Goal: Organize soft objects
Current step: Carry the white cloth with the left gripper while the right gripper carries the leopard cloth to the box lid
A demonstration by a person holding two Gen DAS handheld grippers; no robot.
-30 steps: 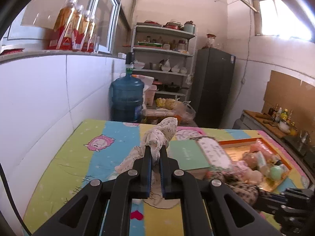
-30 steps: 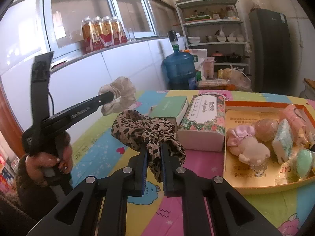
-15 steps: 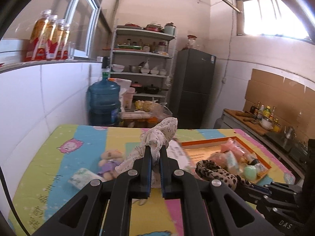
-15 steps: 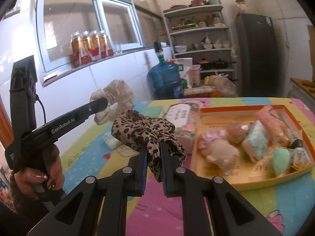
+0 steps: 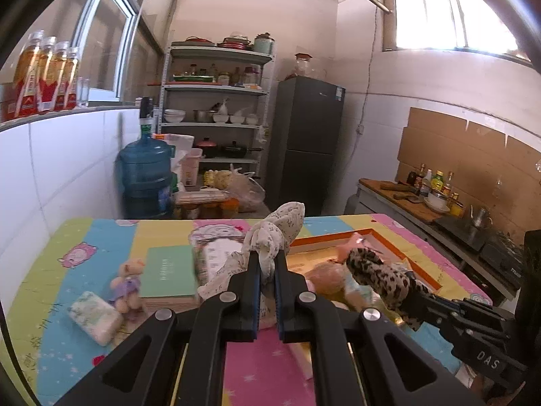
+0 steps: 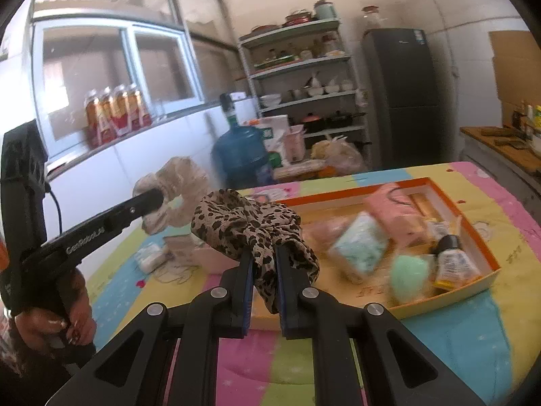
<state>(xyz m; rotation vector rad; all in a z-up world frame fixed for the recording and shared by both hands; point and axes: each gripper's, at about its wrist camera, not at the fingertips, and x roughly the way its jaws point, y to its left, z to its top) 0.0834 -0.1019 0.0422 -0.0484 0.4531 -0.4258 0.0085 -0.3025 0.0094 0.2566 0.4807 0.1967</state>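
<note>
Clenching a pale floral scrunchie [image 5: 275,233], the left gripper [image 5: 267,270] hangs above the table's middle; the right gripper [image 6: 263,264] pinches a leopard scrunchie [image 6: 243,226]. Beyond and rightward lies the orange tray [image 6: 487,253], its long axis slanting away, probably nearer the right hand.

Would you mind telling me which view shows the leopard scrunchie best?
The right wrist view: the leopard scrunchie sits centred and sharp, pinched in the right hand-held gripper. The left wrist view shows it only sidelong at the right, above the orange tray.
</note>
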